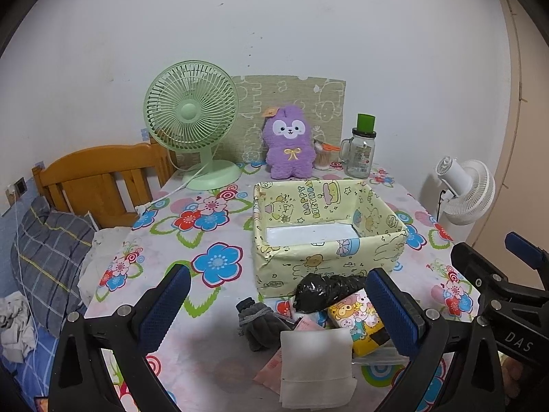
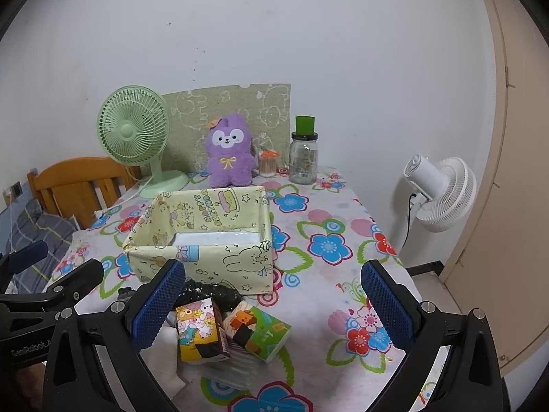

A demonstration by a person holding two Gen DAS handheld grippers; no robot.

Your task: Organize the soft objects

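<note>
I am holding my left gripper (image 1: 276, 304) and right gripper (image 2: 272, 302) spread wide above the flowered tabletop (image 2: 329, 213), pinching nothing. A green fan (image 1: 191, 116), a purple plush (image 1: 290, 140) and a glass jar (image 1: 360, 152) are standing along the wall. The paper-wrapped box (image 1: 326, 257) is sitting open mid-tabletop. Just before it, the soft things are lying heaped: a black bag (image 1: 322, 292), grey gloves (image 1: 259, 322), a white cloth (image 1: 315, 367) and cartoon tissue packs (image 2: 199, 329).

White wall (image 1: 274, 17) behind a floral-clothed table (image 1: 212, 206), wooden bedhead (image 1: 99, 178) beside.
</note>
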